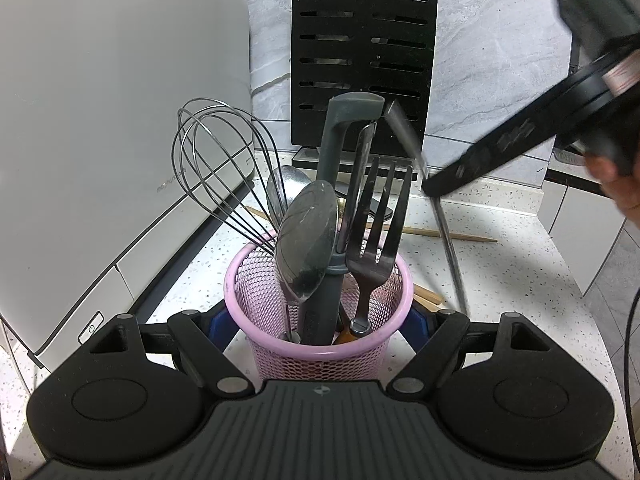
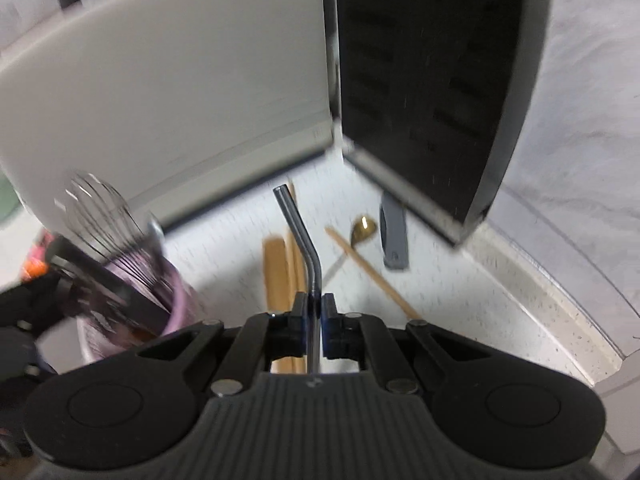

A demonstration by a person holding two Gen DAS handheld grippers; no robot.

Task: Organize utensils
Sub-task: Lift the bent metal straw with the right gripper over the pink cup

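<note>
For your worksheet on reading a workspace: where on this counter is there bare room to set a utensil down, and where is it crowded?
Bare countertop lies right of the wooden chopstick, toward the counter's curved edge. A narrower strip runs between the white appliance and the pink mesh holder. Crowded: the holder itself, and the loose utensils before the black knife block.

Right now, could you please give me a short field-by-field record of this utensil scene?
left gripper: clamped around the pink mesh holder
right gripper: shut on a bent metal straw
in holder: whisk, spoon, fork, grey peeler
on counter: gold spoon, wooden chopstick, grey handle
behind: black slotted block, white appliance
</note>
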